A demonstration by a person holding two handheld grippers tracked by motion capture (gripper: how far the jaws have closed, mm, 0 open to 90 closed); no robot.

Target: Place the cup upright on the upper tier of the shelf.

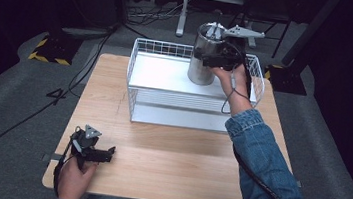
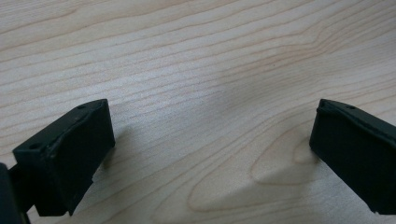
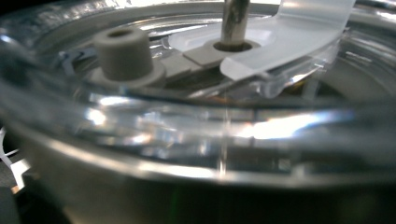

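A: Locate the canister.

B: Steel canister [image 1: 204,57], clear lid [image 3: 196,130], upright in the wire basket [image 1: 140,65] at the bench [image 1: 168,154] rear.

A: Right gripper [image 1: 219,59]?

B: At the canister's top; jaw state cannot be told.

A: Left gripper [image 2: 210,154]?

B: Jaws wide over bare bench. No readable labels.

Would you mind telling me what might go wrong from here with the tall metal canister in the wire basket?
1. The metal canister stands tall and narrow on the wire basket's upper shelf; a sideways nudge from the right gripper at its upper part could tip it.
2. The canister sits toward the back right of the basket, so it might fall against the rim.
3. The left gripper rests far off on the table, too distant to steady anything.
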